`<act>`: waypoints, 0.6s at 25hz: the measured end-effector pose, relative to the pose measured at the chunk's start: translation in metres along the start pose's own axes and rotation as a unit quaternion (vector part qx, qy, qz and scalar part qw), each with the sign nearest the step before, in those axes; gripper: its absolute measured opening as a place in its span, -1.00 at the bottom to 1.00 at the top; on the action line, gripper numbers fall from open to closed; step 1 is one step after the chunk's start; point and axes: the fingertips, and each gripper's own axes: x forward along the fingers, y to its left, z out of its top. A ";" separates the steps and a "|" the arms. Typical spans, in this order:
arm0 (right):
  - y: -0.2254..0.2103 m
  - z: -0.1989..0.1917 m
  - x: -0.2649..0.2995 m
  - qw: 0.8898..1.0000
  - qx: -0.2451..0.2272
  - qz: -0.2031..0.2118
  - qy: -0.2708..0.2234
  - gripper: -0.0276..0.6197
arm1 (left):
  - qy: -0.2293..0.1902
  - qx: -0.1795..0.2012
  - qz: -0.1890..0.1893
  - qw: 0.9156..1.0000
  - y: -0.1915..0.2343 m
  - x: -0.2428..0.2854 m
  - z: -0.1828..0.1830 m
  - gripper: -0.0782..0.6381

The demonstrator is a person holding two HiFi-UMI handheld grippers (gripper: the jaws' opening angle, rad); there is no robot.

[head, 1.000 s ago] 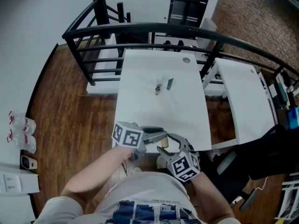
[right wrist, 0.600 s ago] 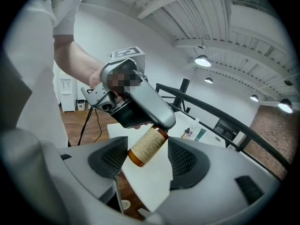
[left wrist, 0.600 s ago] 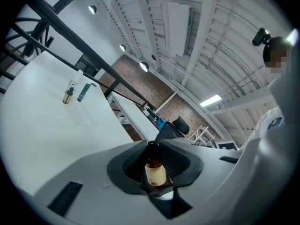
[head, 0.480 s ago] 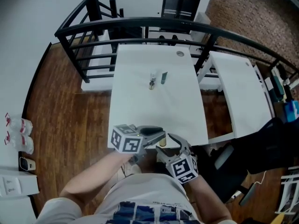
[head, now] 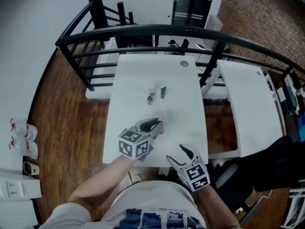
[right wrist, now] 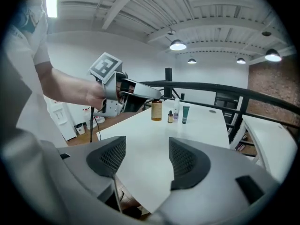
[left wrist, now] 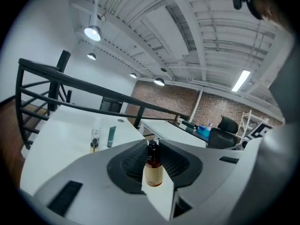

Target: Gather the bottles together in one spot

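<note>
My left gripper [head: 158, 126] is shut on a small amber bottle [left wrist: 153, 171] with a black cap and a tan label, held upright over the near half of the white table [head: 181, 113]. At the table's middle stand a clear bottle [head: 152, 90], a tiny dropper bottle [head: 149, 99] and a teal tube [head: 163, 92], close together. The right gripper view shows the amber bottle [right wrist: 156, 109] just left of that group. My right gripper [head: 183, 151] hangs at the near edge; its jaws have just been opening and nothing is between them.
A black railing [head: 143, 32] curves round the far side of the table. A second white table [head: 248, 104] stands to the right, with a dark office chair [head: 271, 156] near it. Wooden floor lies to the left. A round grommet [head: 184, 64] sits at the table's far end.
Both grippers were together at the near table edge. The left one has moved out over the table with the amber bottle, and the right one has drawn apart from it with wider jaws.
</note>
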 end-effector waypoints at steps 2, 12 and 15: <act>-0.020 -0.004 -0.001 1.000 0.013 0.007 0.006 0.06 | -0.010 0.018 0.027 0.999 0.013 0.024 0.004 -0.57; -0.111 -0.025 -0.015 0.998 0.046 0.020 0.030 0.06 | -0.032 0.069 0.144 0.987 0.092 0.135 0.003 -0.57; -0.135 -0.037 -0.020 0.998 0.058 0.008 0.039 0.06 | -0.031 0.071 0.171 0.982 0.118 0.157 -0.009 -0.57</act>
